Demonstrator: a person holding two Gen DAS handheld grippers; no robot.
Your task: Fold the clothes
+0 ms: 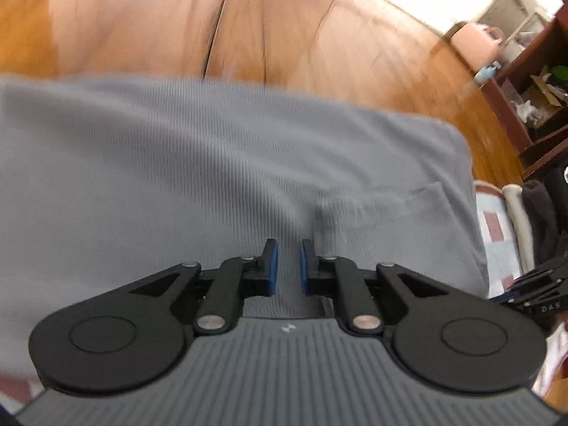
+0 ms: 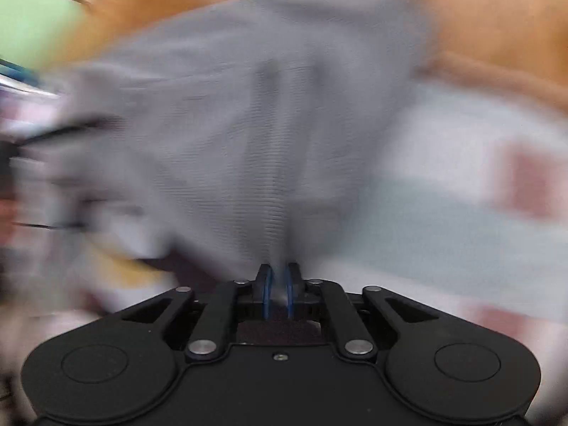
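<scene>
Grey ribbed knit garment [image 1: 220, 163] fills the left wrist view, spread above wood flooring [image 1: 284, 35]; the left hand-held gripper [image 1: 288, 266] hovers over it, jaws narrowly apart, holding nothing. Right view, blurred: the right hand-held gripper [image 2: 278, 293] pinches a fabric ridge, probably to carry a fold

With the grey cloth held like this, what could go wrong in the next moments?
1. The right gripper pinches only a thin edge of the grey cloth, and that view is blurred by motion; the edge may slip out.
2. The left gripper is open over the cloth with nothing held, so one side may sag and the fold go crooked.
3. The cloth lies near the edge of the checked cover; it might slide toward the wooden floor.
</scene>
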